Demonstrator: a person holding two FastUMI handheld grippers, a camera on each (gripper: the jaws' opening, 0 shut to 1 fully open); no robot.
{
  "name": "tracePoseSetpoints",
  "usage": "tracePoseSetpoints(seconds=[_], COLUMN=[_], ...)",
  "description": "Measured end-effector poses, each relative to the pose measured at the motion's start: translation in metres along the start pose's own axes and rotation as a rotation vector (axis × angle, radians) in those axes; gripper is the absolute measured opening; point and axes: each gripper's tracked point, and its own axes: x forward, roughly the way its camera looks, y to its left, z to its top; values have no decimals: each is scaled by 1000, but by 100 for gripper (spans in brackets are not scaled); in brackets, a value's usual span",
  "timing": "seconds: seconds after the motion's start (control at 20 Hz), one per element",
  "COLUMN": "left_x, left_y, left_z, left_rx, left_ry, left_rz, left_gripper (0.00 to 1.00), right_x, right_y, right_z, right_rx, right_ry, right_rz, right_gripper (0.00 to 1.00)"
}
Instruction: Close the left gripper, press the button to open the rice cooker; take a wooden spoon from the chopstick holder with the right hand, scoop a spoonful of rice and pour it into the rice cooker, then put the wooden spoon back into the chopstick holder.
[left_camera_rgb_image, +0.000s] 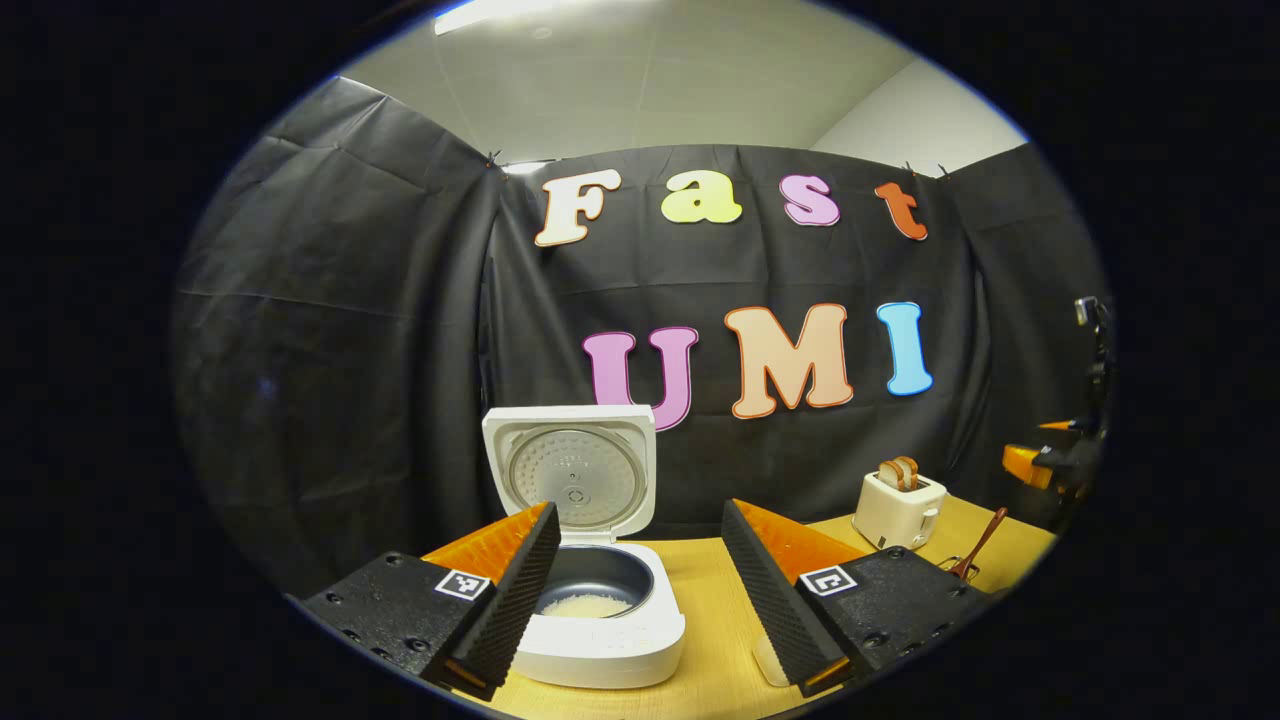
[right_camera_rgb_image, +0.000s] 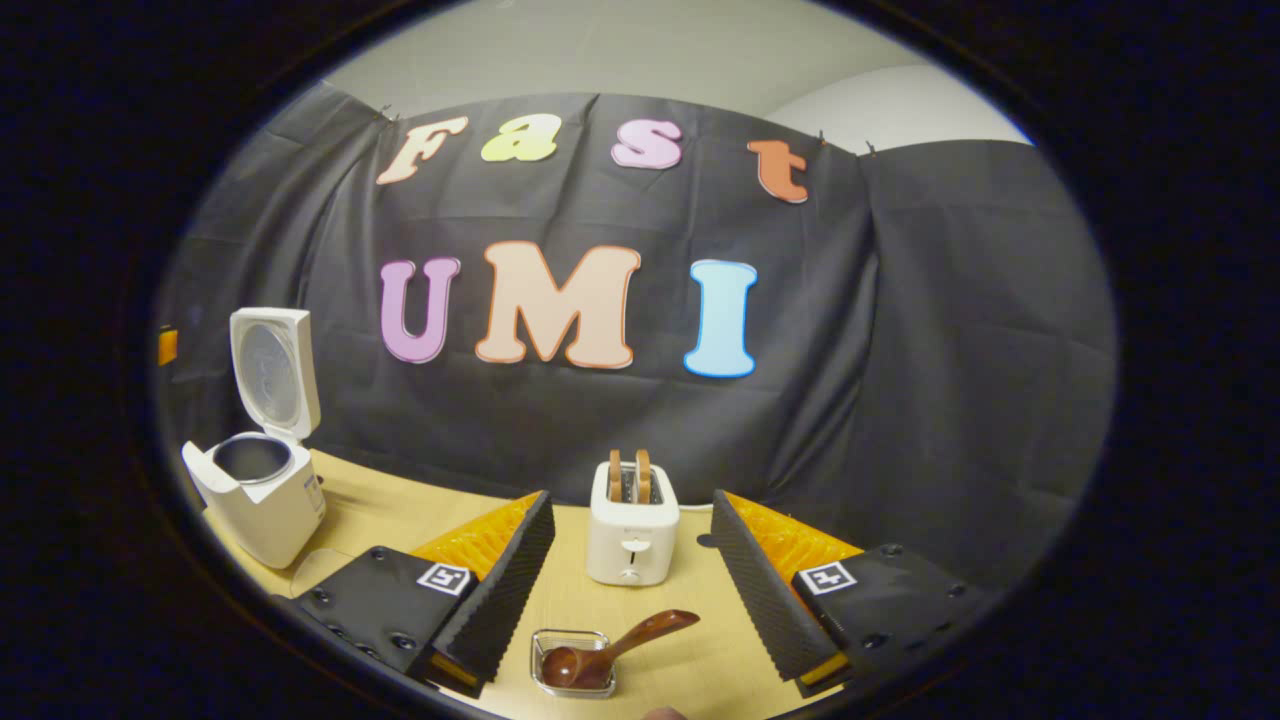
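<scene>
The white rice cooker (left_camera_rgb_image: 600, 640) stands with its lid (left_camera_rgb_image: 572, 470) raised, and a little white rice lies in its dark pot (left_camera_rgb_image: 590, 600). My left gripper (left_camera_rgb_image: 640, 510) is open just in front of the cooker, with nothing between its fingers. In the right gripper view the cooker (right_camera_rgb_image: 262, 505) stands far left. The brown wooden spoon (right_camera_rgb_image: 625, 643) rests bowl-down in a small wire chopstick holder (right_camera_rgb_image: 573, 680), handle leaning right. My right gripper (right_camera_rgb_image: 630, 497) is open and empty above and behind the spoon. In the left gripper view the spoon (left_camera_rgb_image: 985, 540) sticks up at the far right.
A white toaster (right_camera_rgb_image: 632, 525) with two slices of bread stands on the wooden table (right_camera_rgb_image: 380, 510) behind the holder, near the black cloth wall. The same toaster (left_camera_rgb_image: 900, 510) is right of the cooker. A pale object (left_camera_rgb_image: 765, 662) peeks out beside my left gripper's right finger.
</scene>
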Motion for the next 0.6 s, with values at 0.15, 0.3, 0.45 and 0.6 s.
tracePoseSetpoints(seconds=[0.15, 0.3, 0.45, 0.6], left_x=[-5, -7, -12, -13], left_y=[5, 10, 14, 16], left_z=[2, 1, -1, 1], left_rx=[10, 24, 28, 38], left_ry=[2, 9, 24, 27], left_rz=[17, 38, 52, 64], left_gripper=[96, 96, 96, 96], right_x=[16, 30, 42, 51], right_y=[-10, -18, -20, -22], right_z=[-29, -50, -74, -106], right_rx=[25, 50, 81, 129], right_ry=[59, 99, 143, 216], right_rz=[-13, -28, -23, -22], right_gripper=[100, 100, 100, 100])
